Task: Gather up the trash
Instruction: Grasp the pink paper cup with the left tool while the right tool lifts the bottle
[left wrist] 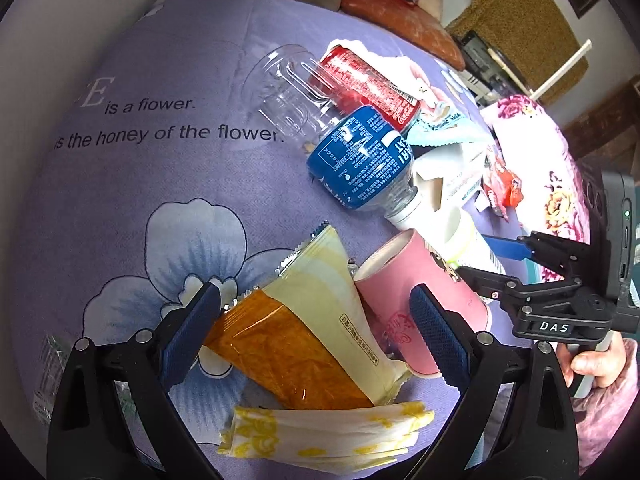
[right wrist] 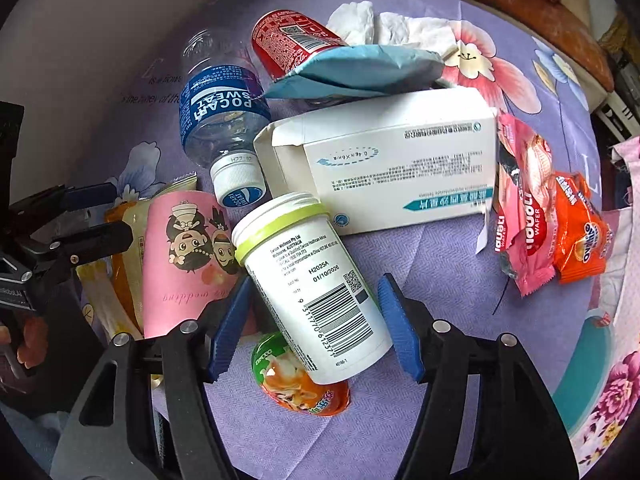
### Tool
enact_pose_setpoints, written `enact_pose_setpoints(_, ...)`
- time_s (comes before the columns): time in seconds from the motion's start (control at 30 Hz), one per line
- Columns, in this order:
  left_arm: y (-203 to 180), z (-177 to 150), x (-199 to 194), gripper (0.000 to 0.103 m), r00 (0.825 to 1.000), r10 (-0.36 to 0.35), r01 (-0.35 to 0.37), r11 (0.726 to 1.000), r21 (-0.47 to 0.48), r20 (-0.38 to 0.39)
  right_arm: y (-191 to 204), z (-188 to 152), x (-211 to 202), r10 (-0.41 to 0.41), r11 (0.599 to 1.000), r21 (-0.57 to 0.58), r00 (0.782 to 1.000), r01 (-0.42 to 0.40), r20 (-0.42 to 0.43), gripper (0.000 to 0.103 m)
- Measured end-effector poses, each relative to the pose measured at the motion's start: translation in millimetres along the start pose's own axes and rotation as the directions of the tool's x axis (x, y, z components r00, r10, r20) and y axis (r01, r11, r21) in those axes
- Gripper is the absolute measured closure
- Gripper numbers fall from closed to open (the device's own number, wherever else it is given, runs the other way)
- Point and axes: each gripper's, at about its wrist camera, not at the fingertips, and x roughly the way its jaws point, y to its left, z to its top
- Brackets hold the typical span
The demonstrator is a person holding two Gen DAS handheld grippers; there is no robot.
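The right gripper (right wrist: 312, 320), spread wide, straddles the stiff, light white plastic jar (right wrist: 312, 292) beside the pink paper cup (right wrist: 180, 260); grip mid-body.

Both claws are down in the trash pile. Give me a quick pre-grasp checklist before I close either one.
1. Left claw open: ok.
2. Orange and cream snack wrapper between the left fingers: ok.
3. Left grasp clean: not ok; the right-hand finger overlaps the pink paper cup, so it may catch that too.
4. Right claw open: ok.
5. White supplement bottle between the right fingers: ok, lying tilted across them.
6. Bottle free to lift: cannot tell; it lies over a round orange lid and its neck is against the white carton.
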Motion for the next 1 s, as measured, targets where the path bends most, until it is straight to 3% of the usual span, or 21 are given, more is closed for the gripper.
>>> enact_pose_setpoints(0.07,-6,1,-5,0.008,1.0,-0.001,0.001,1.0,0.005,0.007,-9,-11,-7,0.03,0.999,0.031,0.999,-0.03,0.013,0.05)
enact_pose_setpoints(0.2,-32,0,-10,0.008,1.0,-0.02,0.02,0.999,0.047,0.009,-32,-42,-23,0.015,0.994,0.105,0.999,-0.02,0.045,0.052)
enact_pose_setpoints(0.33,-65,-6,6,0.018,0.999,0.014,-0.011,0.995,0.096,-0.03,-58,-73,-30,-0.001,0.982,0.189,0.998,-0.01,0.056,0.052)
enact_pose_setpoints(0.37,-69,-8,13,0.018,0.998,0.043,-0.039,0.995,0.096,-0.037,-63,-79,-33,-0.015,0.978,0.207,0.998,0.002,0.059,0.052)
enact_pose_setpoints(0.53,-78,-5,29,0.016,0.999,0.03,-0.029,0.999,0.025,-0.035,-72,-106,-40,-0.017,0.972,0.233,0.997,-0.001,0.074,0.051)
enact_pose_setpoints(0.77,-103,-7,54,0.016,0.996,0.052,-0.049,0.998,0.039,-0.076,-73,-112,-32,0.004,0.972,0.233,0.996,-0.023,0.084,0.049)
enact_pose_setpoints(0.83,-104,-10,65,0.016,0.995,0.029,-0.026,0.999,0.031,-0.098,-72,-109,-26,0.008,0.971,0.237,0.997,-0.027,0.082,0.049)
enact_pose_setpoints(1.0,-112,-10,69,0.027,0.996,0.074,-0.069,0.994,0.086,-0.055,-76,-109,-21,0.029,0.965,0.259,0.996,-0.052,0.089,0.049)
